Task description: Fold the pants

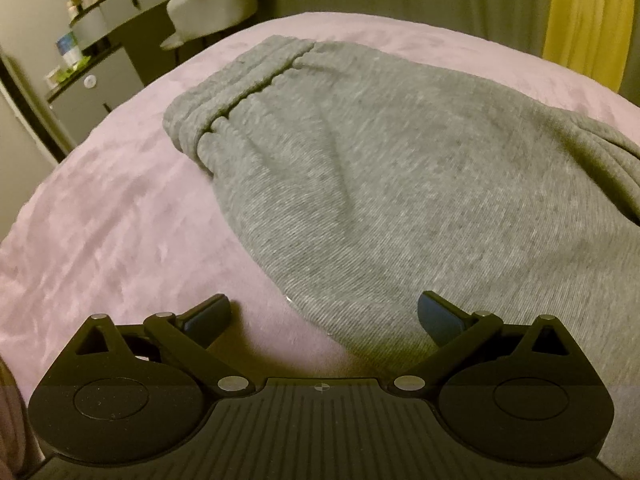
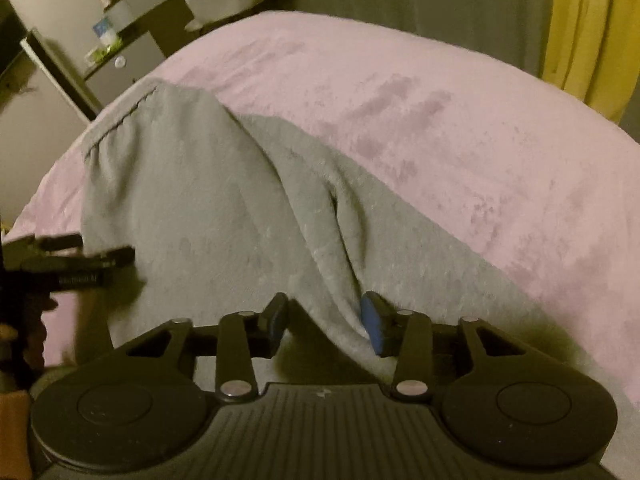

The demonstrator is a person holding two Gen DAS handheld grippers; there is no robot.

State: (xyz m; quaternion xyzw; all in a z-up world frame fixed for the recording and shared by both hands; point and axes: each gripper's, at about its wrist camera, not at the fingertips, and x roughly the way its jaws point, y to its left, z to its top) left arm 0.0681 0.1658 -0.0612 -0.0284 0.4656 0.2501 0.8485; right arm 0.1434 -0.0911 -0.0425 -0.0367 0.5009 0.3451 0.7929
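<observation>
Gray pants (image 1: 400, 168) are lying on a pink bed (image 1: 100, 220) by a yellow curtain (image 1: 588, 12). The left tongs (image 1: 324, 314) are gaping wide, holding nothing. The right tongs (image 2: 324, 320) are standing half open around a pants fold.

Matt grey knit pants (image 1: 400, 168), plush pink blanket (image 1: 100, 220)

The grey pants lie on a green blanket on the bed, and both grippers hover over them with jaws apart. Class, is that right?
Not quite. The blanket under the grey pants is pink, as both wrist views show. The left gripper and right gripper do have jaws apart.
</observation>
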